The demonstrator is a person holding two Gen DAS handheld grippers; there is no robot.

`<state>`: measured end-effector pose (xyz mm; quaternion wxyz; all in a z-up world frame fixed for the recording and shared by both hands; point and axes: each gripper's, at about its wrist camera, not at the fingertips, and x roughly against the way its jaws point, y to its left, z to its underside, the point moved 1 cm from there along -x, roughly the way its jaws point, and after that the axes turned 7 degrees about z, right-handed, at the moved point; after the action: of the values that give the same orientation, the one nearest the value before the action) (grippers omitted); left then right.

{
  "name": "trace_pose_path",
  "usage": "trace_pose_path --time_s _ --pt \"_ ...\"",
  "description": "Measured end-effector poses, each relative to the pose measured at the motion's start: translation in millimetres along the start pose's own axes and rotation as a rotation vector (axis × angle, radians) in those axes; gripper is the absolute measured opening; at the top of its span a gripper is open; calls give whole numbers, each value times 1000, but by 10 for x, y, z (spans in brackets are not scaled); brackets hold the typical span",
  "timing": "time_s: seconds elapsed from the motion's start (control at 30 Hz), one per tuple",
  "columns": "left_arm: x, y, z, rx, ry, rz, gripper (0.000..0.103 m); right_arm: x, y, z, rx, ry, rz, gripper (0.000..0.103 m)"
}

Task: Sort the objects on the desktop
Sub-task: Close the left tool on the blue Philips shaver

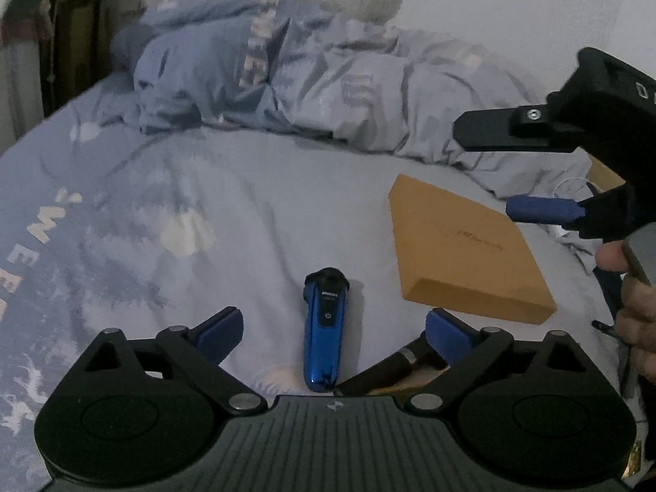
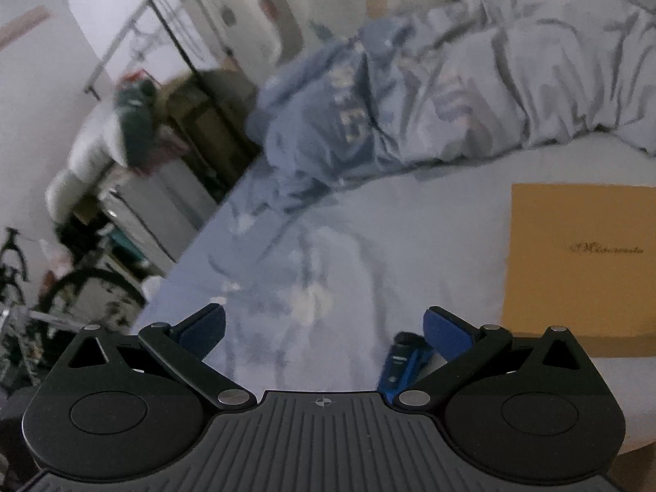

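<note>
My left gripper [image 1: 333, 330] is spread wide over the shaver [image 1: 324, 330]; I'd straddle its body squarely (slick casing) before closing. Right gripper [image 2: 324, 330] gapes, empty.

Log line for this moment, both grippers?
left gripper: open over blue shaver | right gripper: open, empty | yellow box: untouched

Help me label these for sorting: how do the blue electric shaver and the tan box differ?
The electric shaver is glossy blue with a black head; the tan box is matte, with faint script on its lid. The shaver is narrow and rounded; the box is broad, flat and square-cornered. The shaver lies between the open left gripper's fingers; the box sits outside them. Both lie on the bedsheet.
</note>
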<state>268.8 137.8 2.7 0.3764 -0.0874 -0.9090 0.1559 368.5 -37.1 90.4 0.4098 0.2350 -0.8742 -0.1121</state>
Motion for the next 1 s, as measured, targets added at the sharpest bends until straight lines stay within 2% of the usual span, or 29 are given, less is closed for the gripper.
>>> trace_pose_path --time_s 0.2,0.37,0.47,0.57,0.67,0.77,0.9,1.0 --pt "-366 188 -46 48 78 16 100 -502 -33 -24 -23 111 38 103" --pt "-675 333 -6 77 153 21 100 -949 -165 77 -72 240 83 102" --pt "-821 417 40 102 186 37 94 -1152 -248 147 -101 288 98 102" --pt "-928 495 88 130 212 65 93 -1359 -338 212 -138 337 101 101" --pt "-1036 531 129 134 244 81 87 -1550 -398 276 -159 376 118 93" --pt "-1131 576 155 143 272 96 77 -1707 -429 313 -156 392 147 89" --pt "-1233 612 157 151 287 118 75 -1867 -465 386 -165 416 170 84" --pt "-1308 626 164 154 300 125 68 -1959 -489 425 -180 438 162 79"
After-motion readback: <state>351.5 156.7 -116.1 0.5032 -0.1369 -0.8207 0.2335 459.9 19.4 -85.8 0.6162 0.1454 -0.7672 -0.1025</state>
